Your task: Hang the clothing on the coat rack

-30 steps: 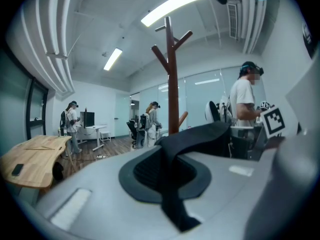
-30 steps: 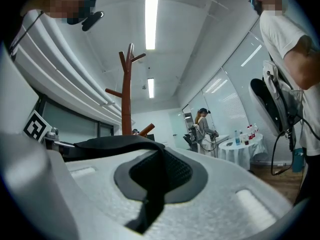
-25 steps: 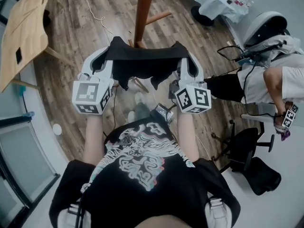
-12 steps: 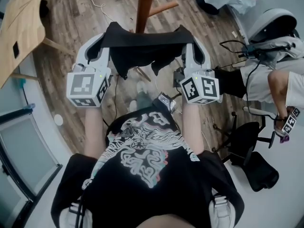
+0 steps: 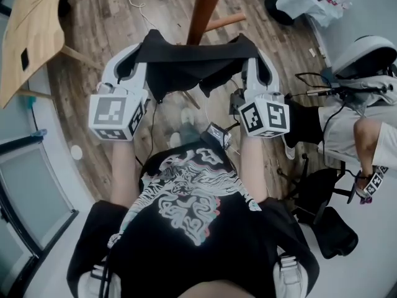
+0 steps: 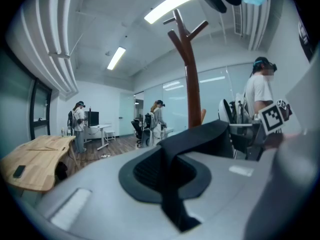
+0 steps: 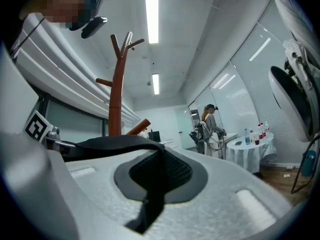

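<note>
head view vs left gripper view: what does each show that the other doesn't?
Head view only: the black garment in its whole span, from the left gripper to the right gripper, plus the wearer's printed shirt.
Left gripper view only: the forked top of the coat rack, ceiling lights, standing people, and the tongs shut on the cloth.
Both: the garment, the rack's brown trunk, the wooden table.

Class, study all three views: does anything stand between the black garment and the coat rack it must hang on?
Nothing visible does. The black garment is stretched between the left gripper and the right gripper, both shut on it. The coat rack rises beyond it with only open space between them.
</note>
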`<state>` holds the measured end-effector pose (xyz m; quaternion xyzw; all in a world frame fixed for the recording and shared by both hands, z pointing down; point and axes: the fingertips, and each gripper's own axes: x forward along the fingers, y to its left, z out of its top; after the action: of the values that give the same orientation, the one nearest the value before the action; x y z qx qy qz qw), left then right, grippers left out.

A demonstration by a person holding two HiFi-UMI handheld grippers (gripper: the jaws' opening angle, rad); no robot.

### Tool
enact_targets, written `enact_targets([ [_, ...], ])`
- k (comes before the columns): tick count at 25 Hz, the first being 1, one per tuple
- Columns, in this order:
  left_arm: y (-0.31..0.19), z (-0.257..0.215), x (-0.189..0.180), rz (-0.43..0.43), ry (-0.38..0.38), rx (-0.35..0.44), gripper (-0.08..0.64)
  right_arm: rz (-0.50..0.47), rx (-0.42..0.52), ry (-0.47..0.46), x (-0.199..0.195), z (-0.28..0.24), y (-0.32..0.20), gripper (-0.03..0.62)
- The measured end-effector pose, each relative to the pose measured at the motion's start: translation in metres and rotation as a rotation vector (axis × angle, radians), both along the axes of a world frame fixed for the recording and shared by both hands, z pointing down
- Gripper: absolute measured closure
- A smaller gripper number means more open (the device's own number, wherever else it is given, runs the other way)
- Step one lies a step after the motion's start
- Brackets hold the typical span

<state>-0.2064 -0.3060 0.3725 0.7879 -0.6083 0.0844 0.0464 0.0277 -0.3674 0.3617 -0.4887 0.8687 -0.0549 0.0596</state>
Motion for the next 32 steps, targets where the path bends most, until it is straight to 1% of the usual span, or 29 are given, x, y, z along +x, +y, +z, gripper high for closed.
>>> enact_targets([
  [7,-0.015,0.010,0.001,-0.004,0.005,-0.010,0.558,-0.017,-0.006,-0.004,-0.002,0.009,-0.018,0.580],
  [16,-0.031,0.041,-0.004,-0.011,0.019,-0.087,0.558,-0.055,-0.058,0.028,-0.015,0.036,-0.035,0.580],
  [32,-0.058,0.098,0.011,0.059,0.032,-0.204,0.558,-0.105,-0.153,0.093,-0.036,0.095,-0.047,0.580],
])
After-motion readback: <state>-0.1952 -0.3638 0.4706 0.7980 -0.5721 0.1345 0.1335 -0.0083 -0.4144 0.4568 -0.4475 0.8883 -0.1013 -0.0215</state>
